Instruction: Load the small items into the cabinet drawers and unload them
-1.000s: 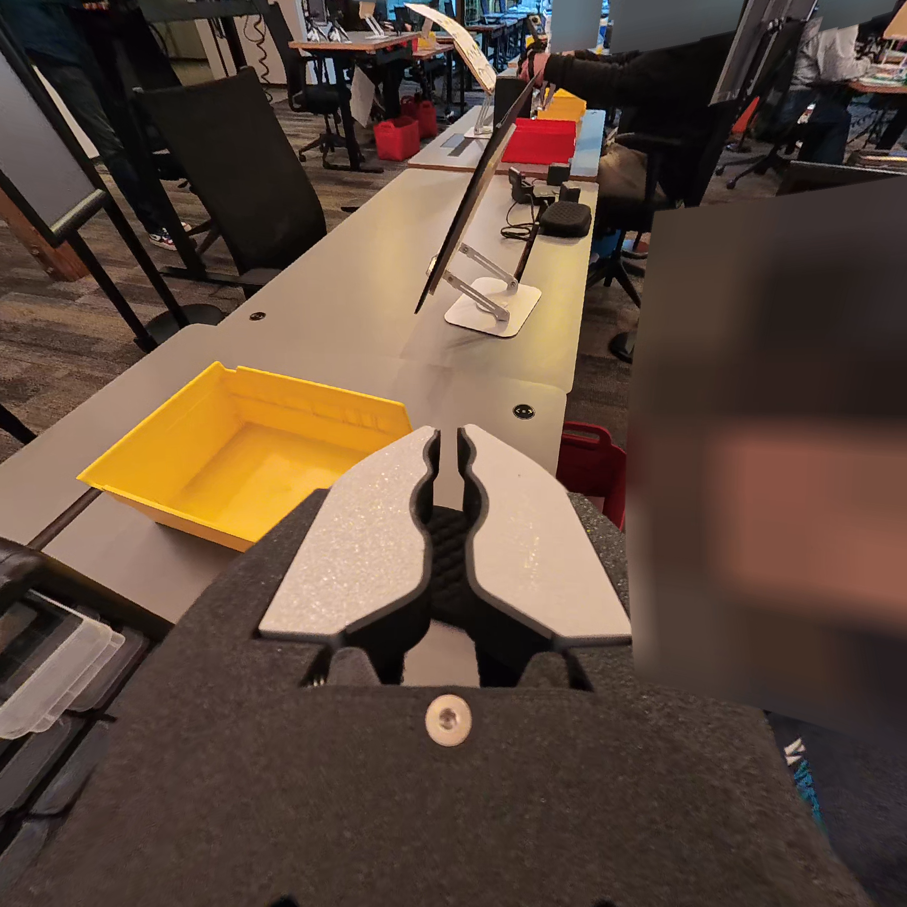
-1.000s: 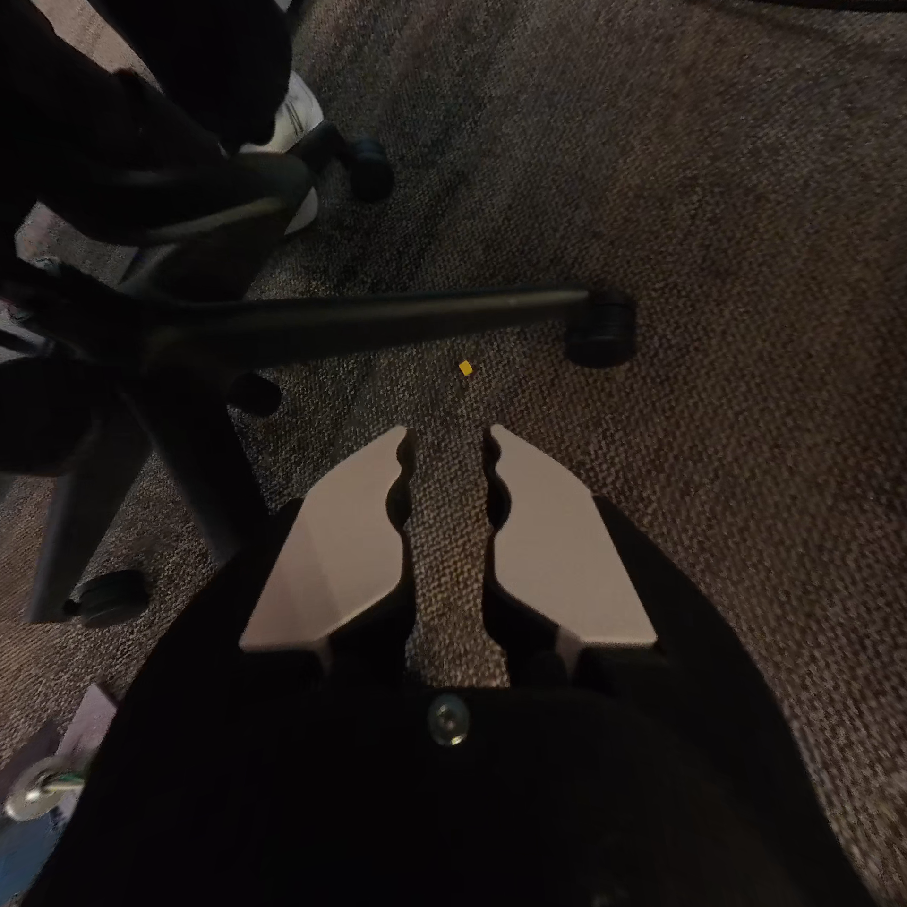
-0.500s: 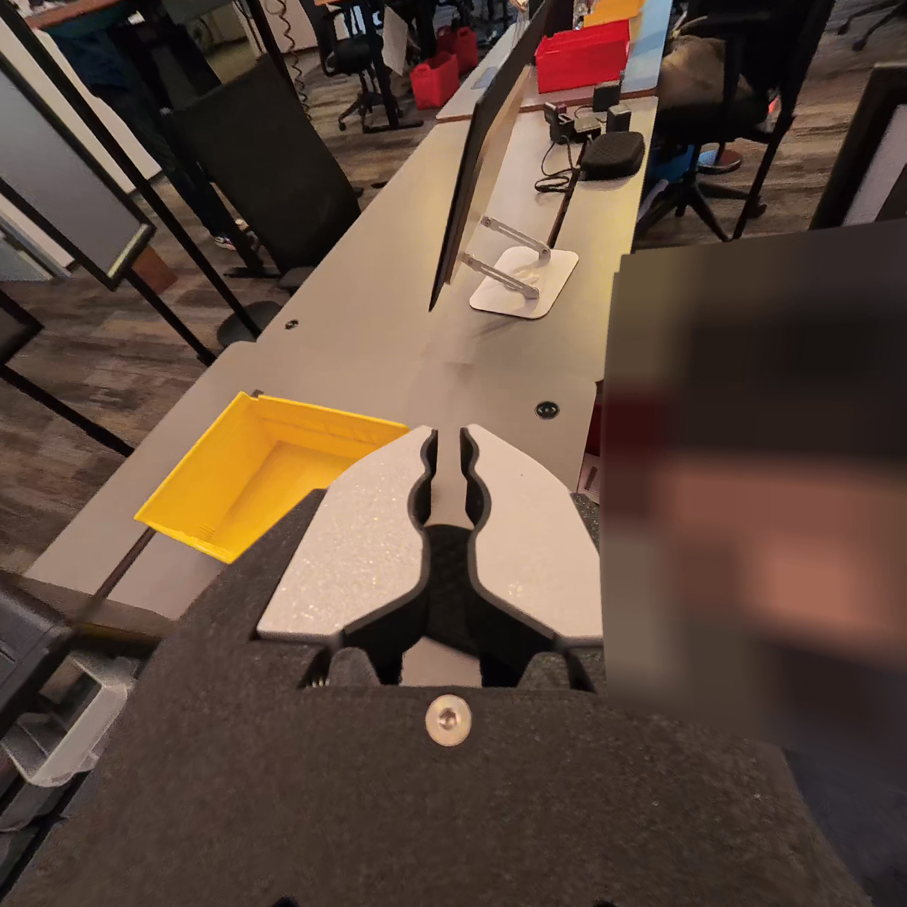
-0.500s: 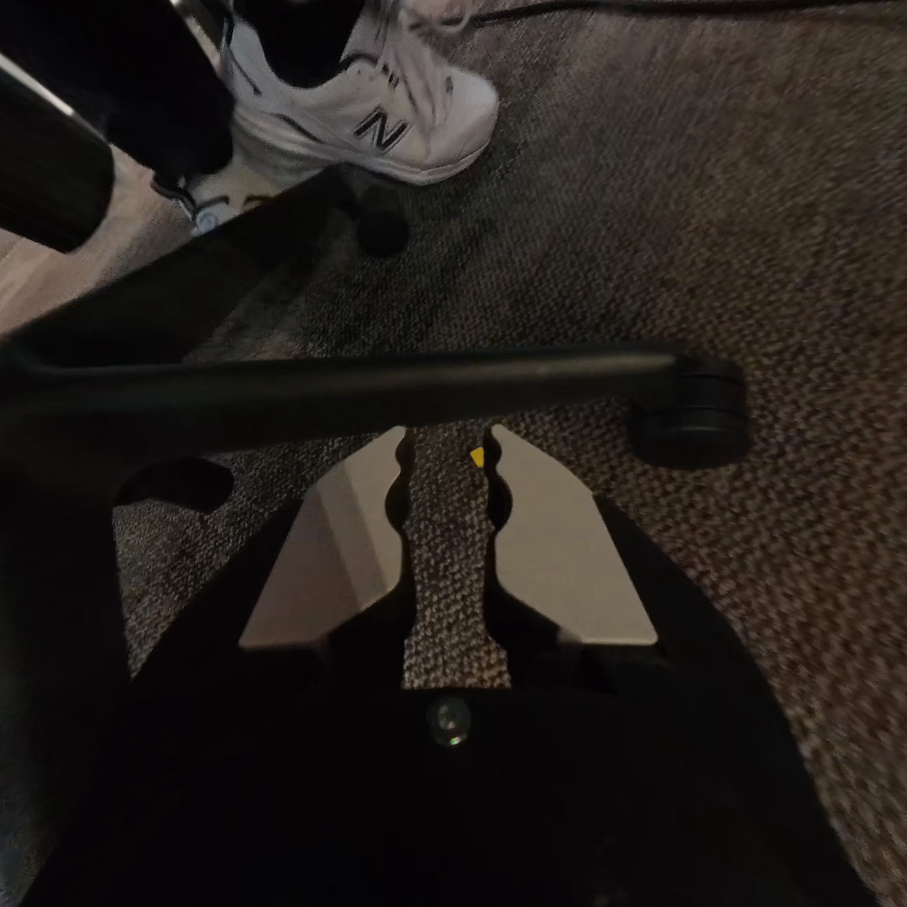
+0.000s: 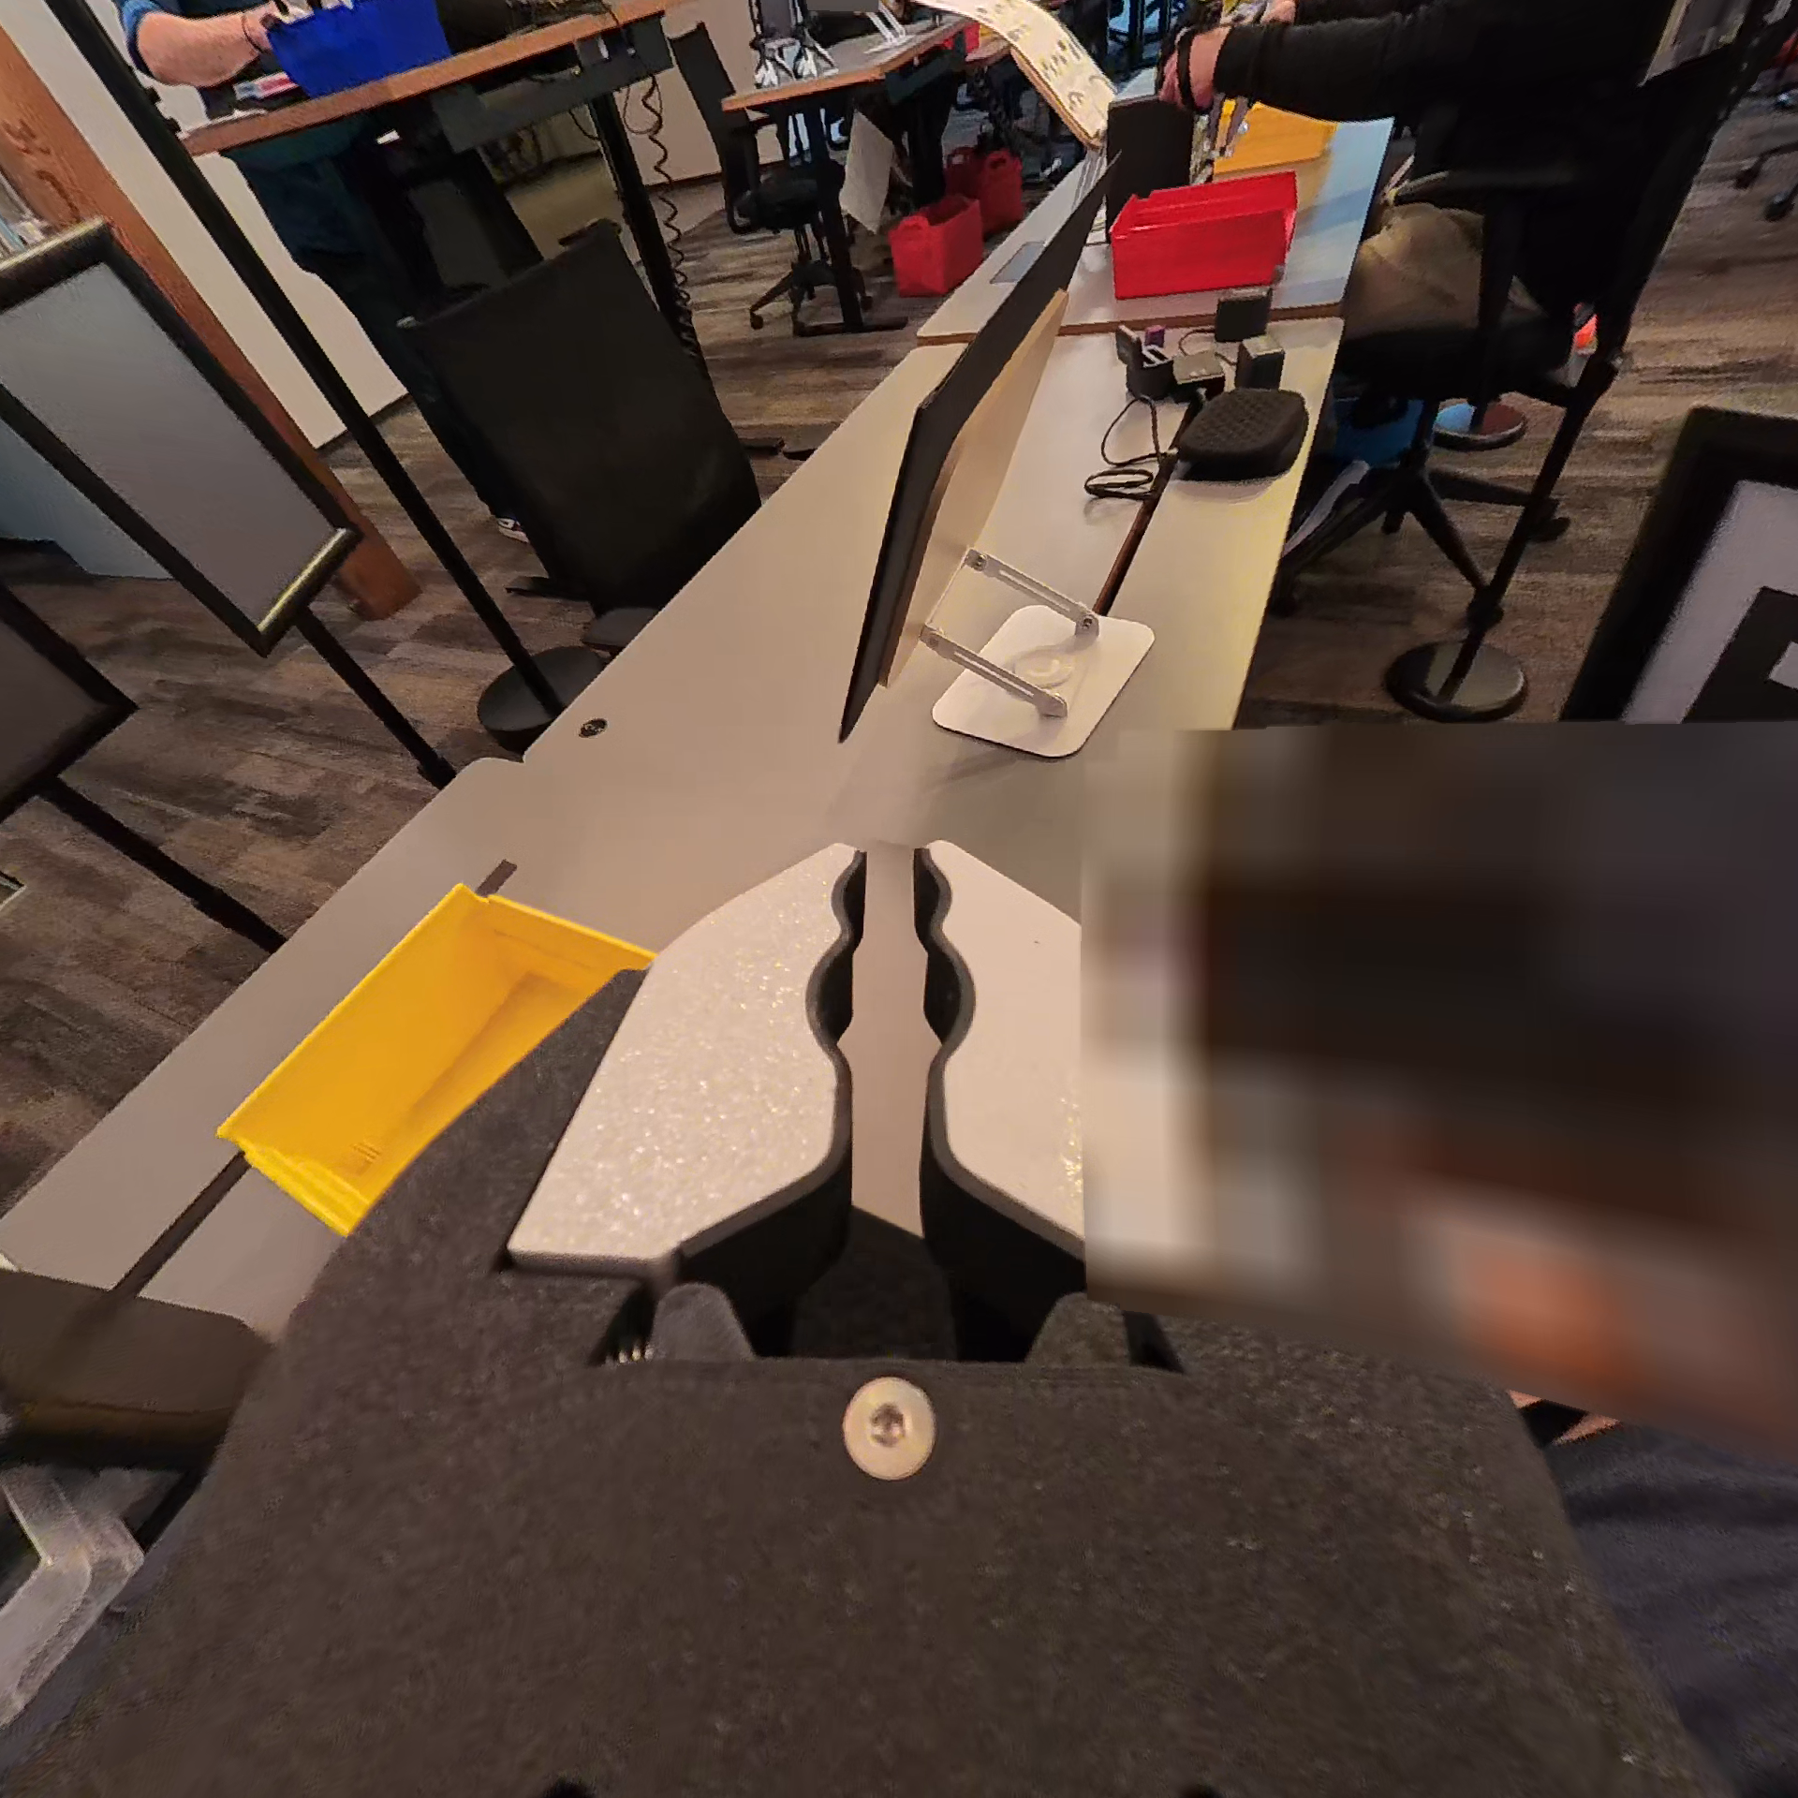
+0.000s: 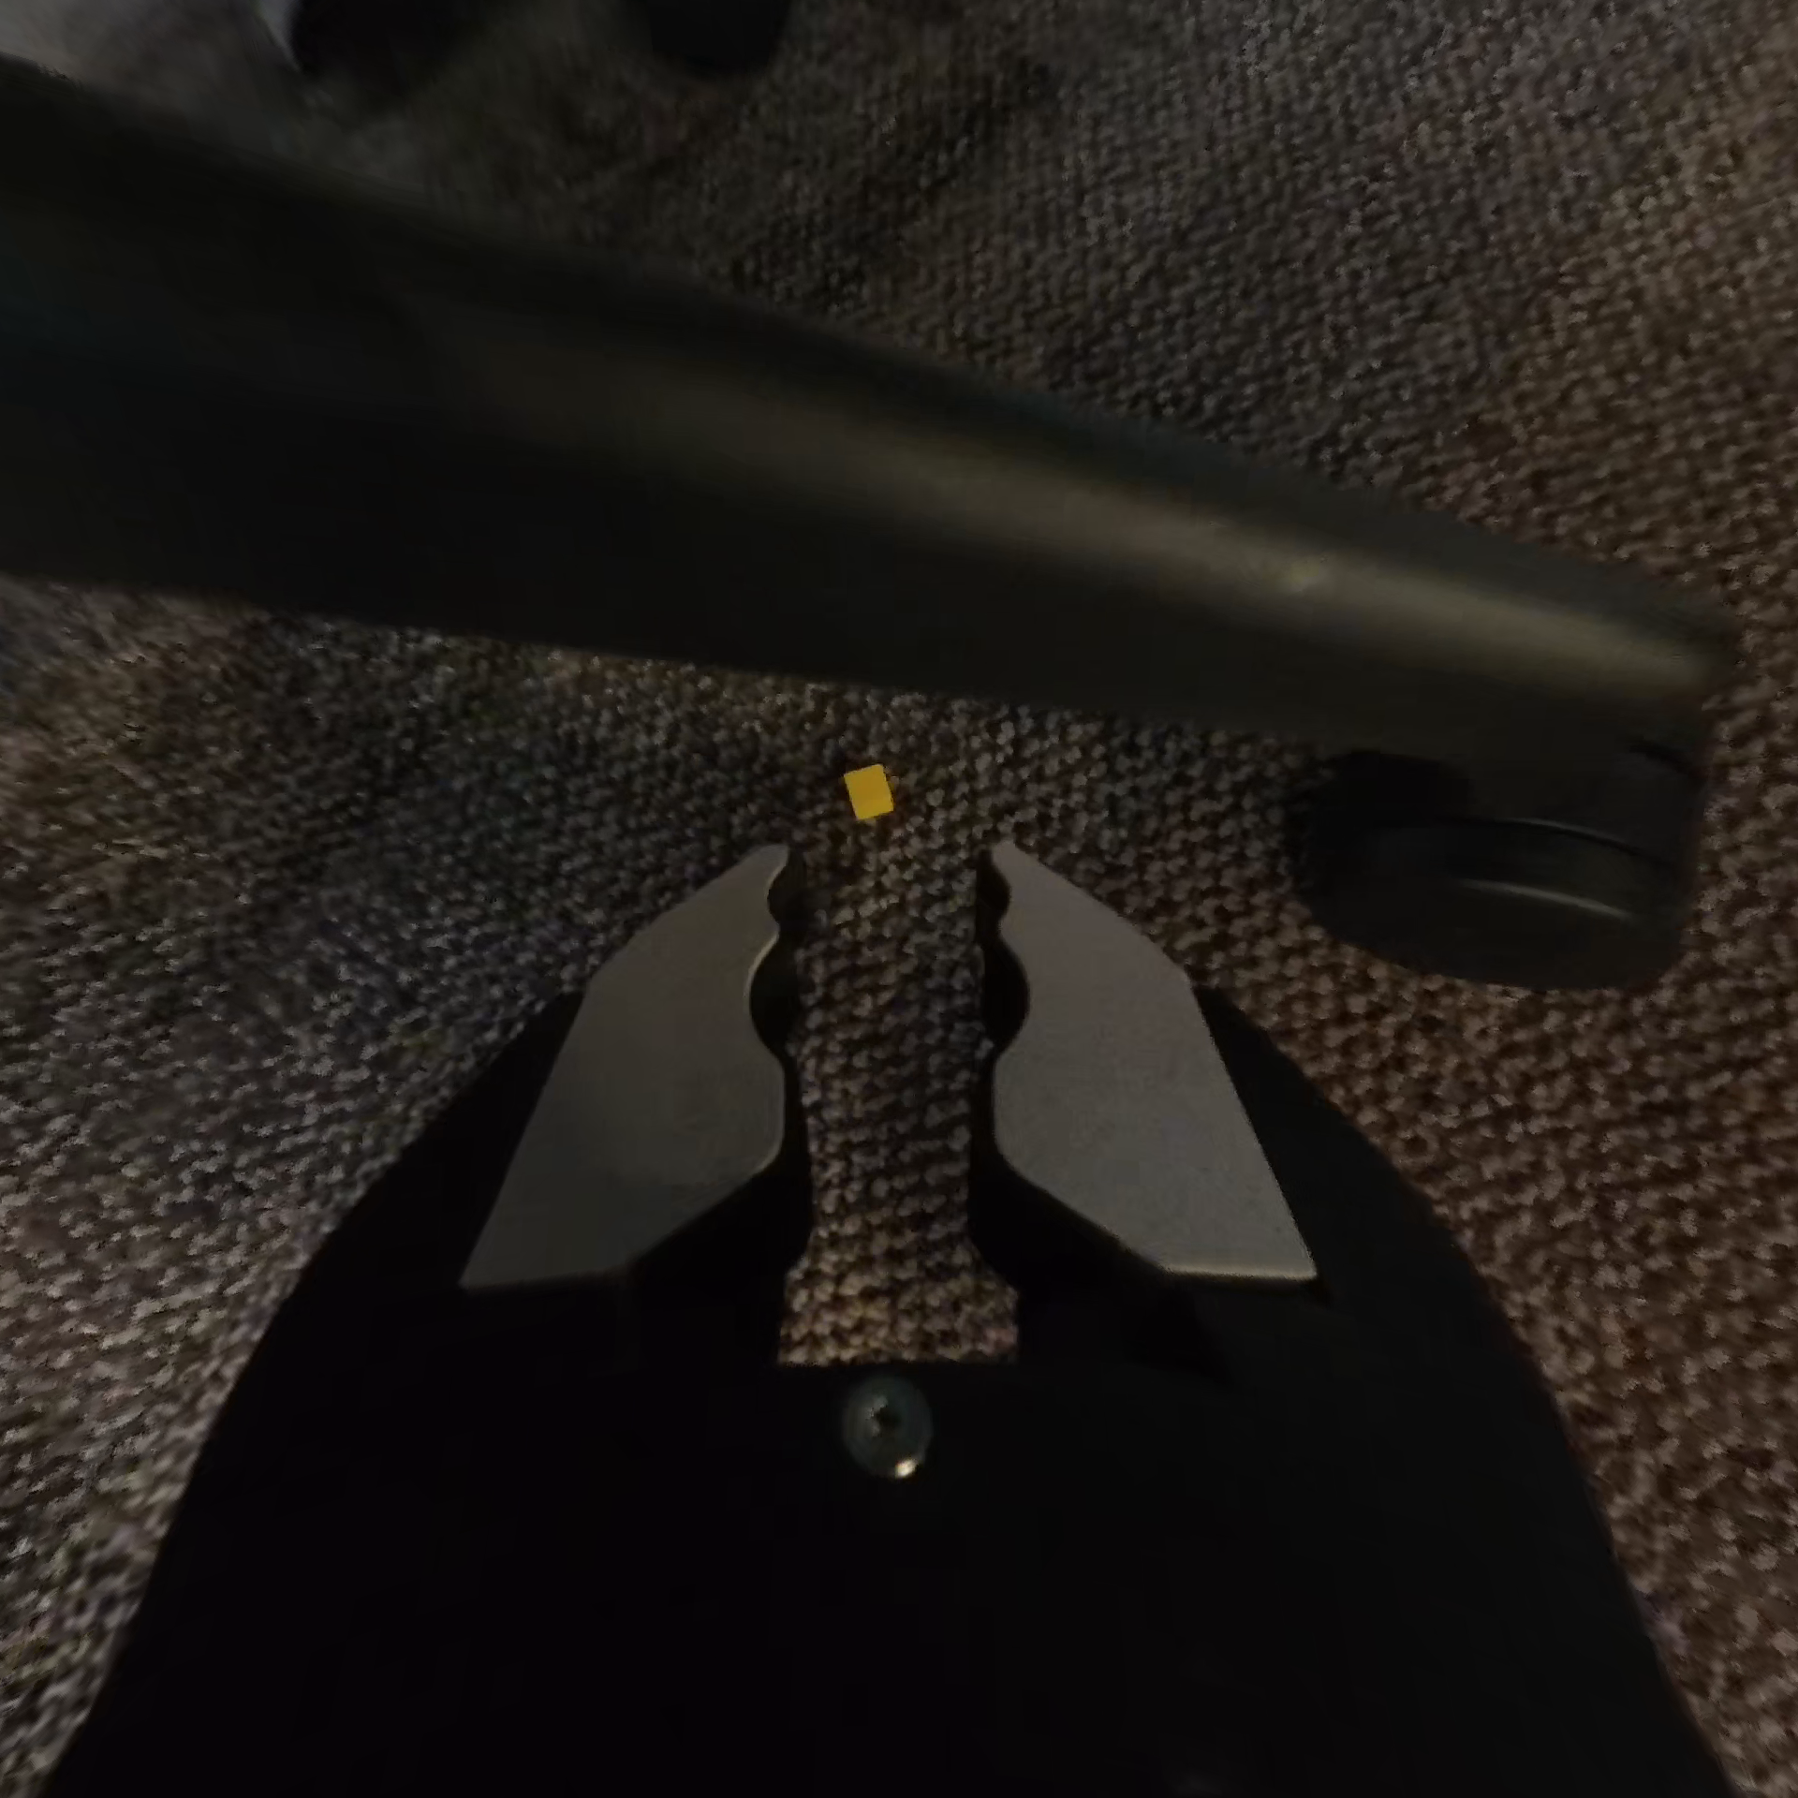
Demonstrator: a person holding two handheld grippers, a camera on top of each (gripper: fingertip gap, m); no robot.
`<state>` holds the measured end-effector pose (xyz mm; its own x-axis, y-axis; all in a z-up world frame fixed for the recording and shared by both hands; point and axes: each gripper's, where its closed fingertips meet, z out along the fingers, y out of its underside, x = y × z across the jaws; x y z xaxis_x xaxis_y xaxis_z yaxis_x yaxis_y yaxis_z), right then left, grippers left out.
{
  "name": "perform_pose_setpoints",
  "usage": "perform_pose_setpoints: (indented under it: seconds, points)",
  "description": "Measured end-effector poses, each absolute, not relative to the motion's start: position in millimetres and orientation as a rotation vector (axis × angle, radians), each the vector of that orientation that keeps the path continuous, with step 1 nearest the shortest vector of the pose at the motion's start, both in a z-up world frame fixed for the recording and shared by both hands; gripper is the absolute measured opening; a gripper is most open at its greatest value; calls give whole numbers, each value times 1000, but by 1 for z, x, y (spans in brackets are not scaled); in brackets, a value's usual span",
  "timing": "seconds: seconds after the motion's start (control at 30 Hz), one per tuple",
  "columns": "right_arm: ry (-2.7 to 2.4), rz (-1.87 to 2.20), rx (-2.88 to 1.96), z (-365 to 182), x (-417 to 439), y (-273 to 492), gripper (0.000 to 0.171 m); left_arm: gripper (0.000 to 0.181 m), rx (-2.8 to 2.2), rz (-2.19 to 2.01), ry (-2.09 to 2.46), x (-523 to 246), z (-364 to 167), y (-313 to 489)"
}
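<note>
Right gripper point(image 6: 885, 861): pointed down at dark carpet, jaws parted by a moderate gap, holding nothing.
Small item: 1 tiny yellow square piece point(image 6: 868, 790) on the carpet, just beyond the fingertips and nearly centred on the gap, slightly left.
Obstacle: a black chair leg point(image 6: 876, 516) crosses just past the piece; its caster point(image 6: 1489, 876) sits to the right.
Left gripper point(image 5: 887, 861): above the grey desk point(image 5: 681, 778), jaws nearly together, empty.
Yellow bin point(image 5: 409, 1051): on the desk, left of that gripper.
Nearer tool: the right gripper, likely a short forward reach.
</note>
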<state>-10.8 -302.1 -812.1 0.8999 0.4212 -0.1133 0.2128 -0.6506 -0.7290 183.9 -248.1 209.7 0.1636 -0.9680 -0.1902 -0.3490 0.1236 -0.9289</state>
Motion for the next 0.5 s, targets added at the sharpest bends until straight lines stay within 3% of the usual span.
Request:
perform_pose_setpoints:
  seconds: [0.5]
  points:
    - [-551,336,-2417,-849,-42,-286,29,10,-1381,-986,1426,273,180,-208]
